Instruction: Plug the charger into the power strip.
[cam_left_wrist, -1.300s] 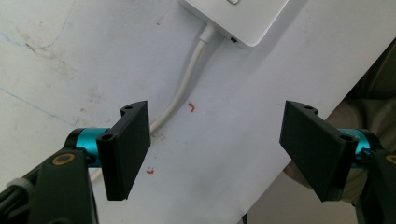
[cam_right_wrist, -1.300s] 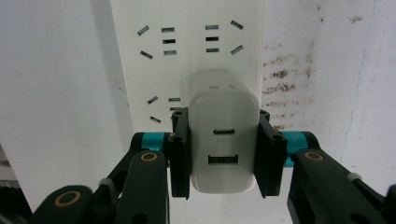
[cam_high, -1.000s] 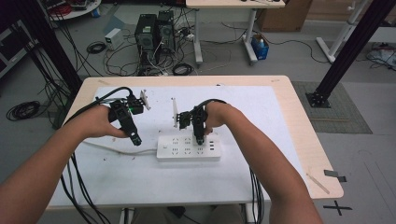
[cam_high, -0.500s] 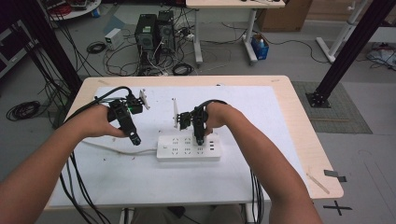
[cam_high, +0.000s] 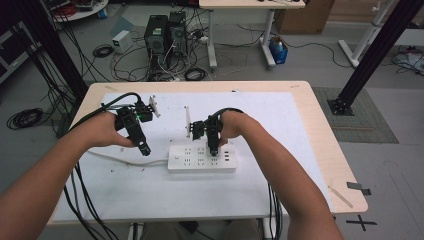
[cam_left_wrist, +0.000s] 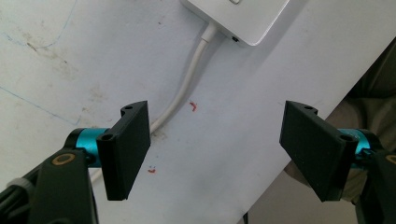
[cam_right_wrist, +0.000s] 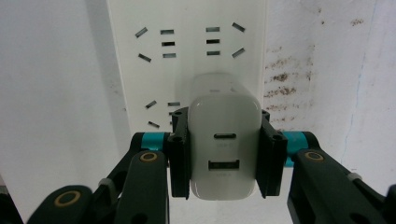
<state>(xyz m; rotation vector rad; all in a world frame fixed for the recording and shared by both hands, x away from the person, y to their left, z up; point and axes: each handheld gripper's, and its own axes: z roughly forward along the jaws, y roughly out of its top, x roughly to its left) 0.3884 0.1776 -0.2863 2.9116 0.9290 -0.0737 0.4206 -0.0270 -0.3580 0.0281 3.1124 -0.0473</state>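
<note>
My right gripper has its jaws closed tight on a white USB charger, one jaw pressed flat against each of its sides. In the right gripper view the charger sits low in the middle of the frame, its two ports facing the camera, directly over the white power strip that runs up the centre of the frame. The charger body appears to meet the strip's face, though I cannot tell whether its prongs are fully seated or only lined up with a socket. Further up the strip, free sockets show above the charger.

In the high view the right gripper stands upright over the middle of the power strip, which lies a little below the centre of the frame on the white surface.

My left gripper has its jaws spread wide with nothing between them. In the left gripper view they frame a bare patch of the surface, with the strip's white cable curving down from the strip's end at the top of the frame. In the high view the left gripper hangs left of the strip, near its cable end but apart from it.

My judgement: the charger is picked up and brought to the strip, so the carrying is done. What seems left is pressing it home if needed, then letting go.
</note>
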